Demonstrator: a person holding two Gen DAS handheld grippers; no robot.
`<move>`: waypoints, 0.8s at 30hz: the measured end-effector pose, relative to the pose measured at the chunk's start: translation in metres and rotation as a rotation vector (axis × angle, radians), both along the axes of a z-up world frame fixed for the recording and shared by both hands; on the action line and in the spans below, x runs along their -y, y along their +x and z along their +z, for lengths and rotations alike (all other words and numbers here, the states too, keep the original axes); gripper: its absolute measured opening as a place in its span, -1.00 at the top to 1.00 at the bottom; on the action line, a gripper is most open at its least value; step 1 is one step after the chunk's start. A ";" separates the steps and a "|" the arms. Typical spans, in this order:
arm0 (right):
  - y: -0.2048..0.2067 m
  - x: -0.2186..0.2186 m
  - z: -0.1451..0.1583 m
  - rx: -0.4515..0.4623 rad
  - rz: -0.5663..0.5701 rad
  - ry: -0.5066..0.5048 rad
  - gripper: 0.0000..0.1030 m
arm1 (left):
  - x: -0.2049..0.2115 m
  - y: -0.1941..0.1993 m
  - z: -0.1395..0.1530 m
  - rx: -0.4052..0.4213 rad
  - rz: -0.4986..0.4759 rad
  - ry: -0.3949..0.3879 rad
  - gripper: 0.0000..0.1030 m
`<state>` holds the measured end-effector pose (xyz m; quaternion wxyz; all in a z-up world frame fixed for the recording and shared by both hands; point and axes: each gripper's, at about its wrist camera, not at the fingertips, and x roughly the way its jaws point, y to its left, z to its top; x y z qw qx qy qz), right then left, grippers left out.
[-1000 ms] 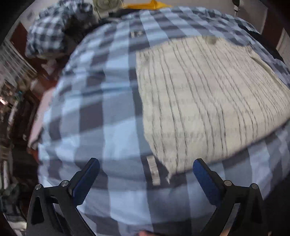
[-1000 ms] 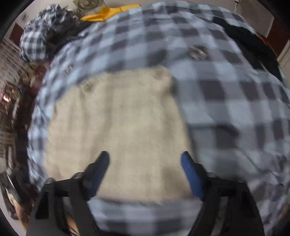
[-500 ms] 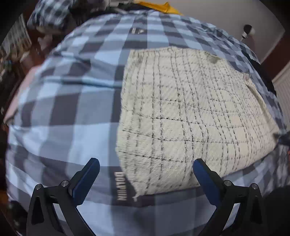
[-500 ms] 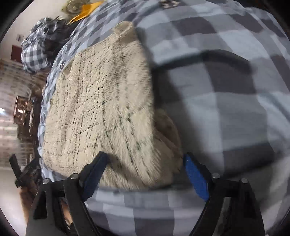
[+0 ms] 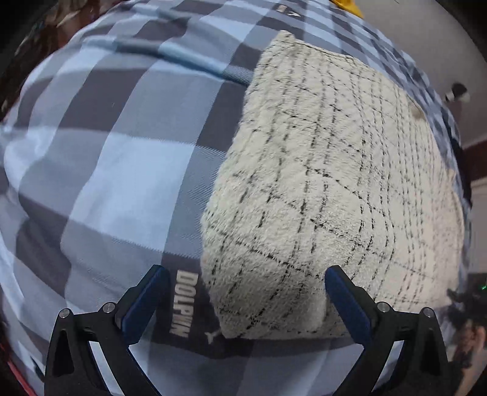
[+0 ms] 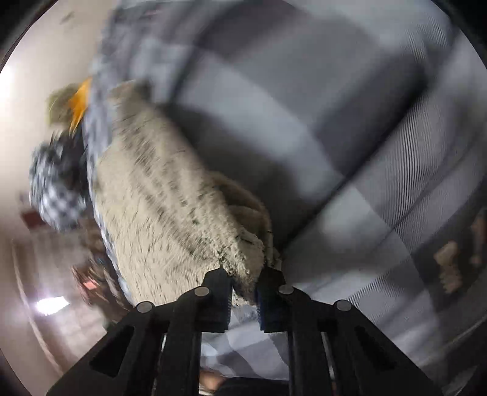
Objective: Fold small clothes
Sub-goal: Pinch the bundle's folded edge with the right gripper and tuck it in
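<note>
Both tongs dropped toward checked bedspread (image 5: 100, 170); right tongs (image 6: 245, 288) just clenched cream garment (image 6: 164, 201), left tongs (image 5: 243, 289) released.

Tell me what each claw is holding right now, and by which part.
The right claw has just closed on a near corner of the cream checked cloth. The left claw is open around another near corner, holding nothing.

Cream garment (image 5: 334, 189) with black grid lines, blue-grey checked bedcover (image 5: 106, 152), yellow cloth (image 5: 347, 6)
</note>
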<state>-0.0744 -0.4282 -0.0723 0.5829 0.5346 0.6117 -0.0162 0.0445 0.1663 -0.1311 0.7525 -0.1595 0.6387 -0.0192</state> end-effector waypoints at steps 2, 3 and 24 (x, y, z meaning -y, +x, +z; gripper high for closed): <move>0.004 0.002 0.001 -0.031 -0.042 0.027 0.67 | -0.001 -0.003 0.001 -0.001 0.001 0.016 -1.00; 0.008 0.002 0.011 -0.040 -0.032 -0.015 0.63 | -0.001 -0.004 0.002 0.000 -0.001 0.031 -1.00; 0.201 -0.101 0.020 0.171 0.358 -0.350 -0.41 | 0.051 0.002 0.028 0.082 -0.191 0.409 -1.00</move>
